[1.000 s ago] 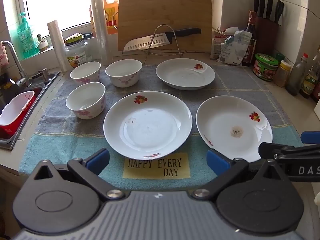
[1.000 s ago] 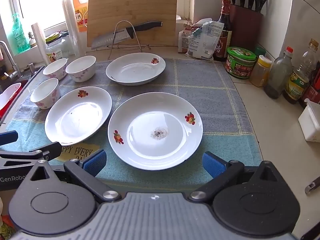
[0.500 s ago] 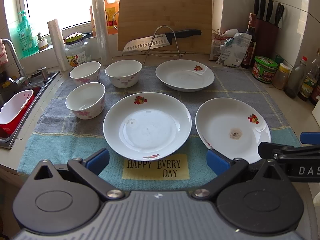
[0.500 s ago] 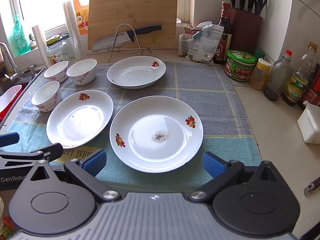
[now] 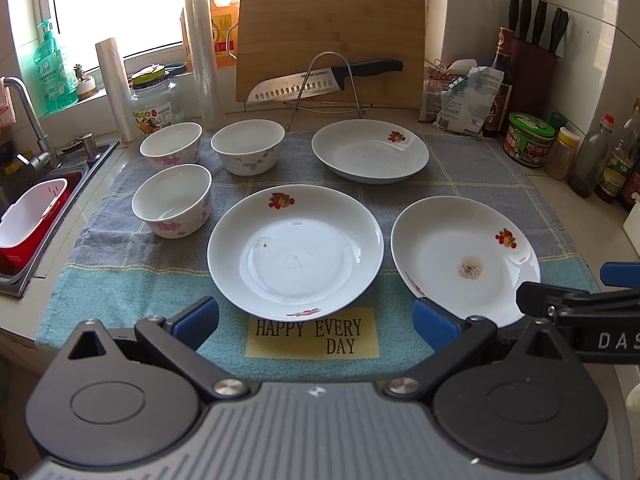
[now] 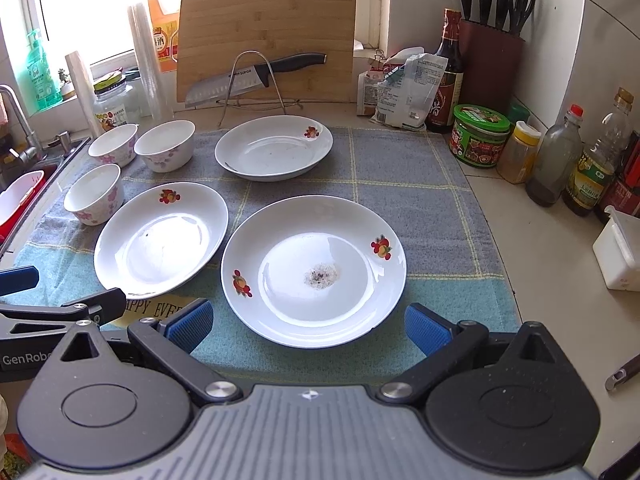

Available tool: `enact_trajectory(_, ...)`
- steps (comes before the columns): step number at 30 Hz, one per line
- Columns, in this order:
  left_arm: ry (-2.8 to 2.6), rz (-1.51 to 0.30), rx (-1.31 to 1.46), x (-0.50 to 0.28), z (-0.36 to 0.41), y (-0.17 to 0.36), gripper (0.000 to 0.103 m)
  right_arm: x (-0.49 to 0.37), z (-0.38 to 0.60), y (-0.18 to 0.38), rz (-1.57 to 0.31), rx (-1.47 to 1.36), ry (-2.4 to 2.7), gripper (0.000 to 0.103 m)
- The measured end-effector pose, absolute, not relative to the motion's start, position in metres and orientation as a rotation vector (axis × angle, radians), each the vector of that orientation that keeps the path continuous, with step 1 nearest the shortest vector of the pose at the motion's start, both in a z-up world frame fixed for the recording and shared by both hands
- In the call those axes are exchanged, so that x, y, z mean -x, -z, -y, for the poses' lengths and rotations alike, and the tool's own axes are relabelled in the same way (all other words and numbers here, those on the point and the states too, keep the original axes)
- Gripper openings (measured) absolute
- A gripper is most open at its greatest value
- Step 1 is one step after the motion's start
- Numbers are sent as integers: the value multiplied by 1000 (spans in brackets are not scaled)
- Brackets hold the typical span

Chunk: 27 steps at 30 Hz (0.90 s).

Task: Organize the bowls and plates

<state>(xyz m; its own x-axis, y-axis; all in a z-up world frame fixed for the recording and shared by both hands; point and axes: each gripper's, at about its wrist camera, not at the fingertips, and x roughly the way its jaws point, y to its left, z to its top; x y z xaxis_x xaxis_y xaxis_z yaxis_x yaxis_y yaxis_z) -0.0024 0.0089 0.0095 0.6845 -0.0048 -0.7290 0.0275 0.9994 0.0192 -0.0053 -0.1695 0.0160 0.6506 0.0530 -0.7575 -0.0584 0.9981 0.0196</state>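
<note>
Three white plates with fruit prints lie on a towel: a near middle plate (image 5: 295,255), a near right plate (image 5: 464,258) with a brown smear, and a far plate (image 5: 370,150). Three white bowls with pink flowers stand at the left: near (image 5: 172,200), far left (image 5: 171,145), far right (image 5: 248,151). My left gripper (image 5: 316,320) is open, hovering just short of the middle plate's front rim. My right gripper (image 6: 306,326) is open, its blue pads (image 6: 426,330) flanking the front rim of the smeared plate (image 6: 314,270) without touching.
A grey-and-teal towel (image 5: 480,168) covers the counter. A sink with a red-and-white basket (image 5: 28,220) is at the left. A cutting board and knife on a rack (image 5: 328,80) stand behind. Jars and bottles (image 6: 560,160) line the right wall; a white box (image 6: 620,256) sits nearby.
Both grippers have tilted or drawn back slightly, so the plates sit a little higher in view. Nothing was grasped and no dish has moved.
</note>
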Motion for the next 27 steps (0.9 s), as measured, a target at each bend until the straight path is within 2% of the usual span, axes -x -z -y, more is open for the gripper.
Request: enact_trajectory(27, 44, -826, -20, 0, -13, -12, 102, 8, 168, -21, -849, 13, -42, 103)
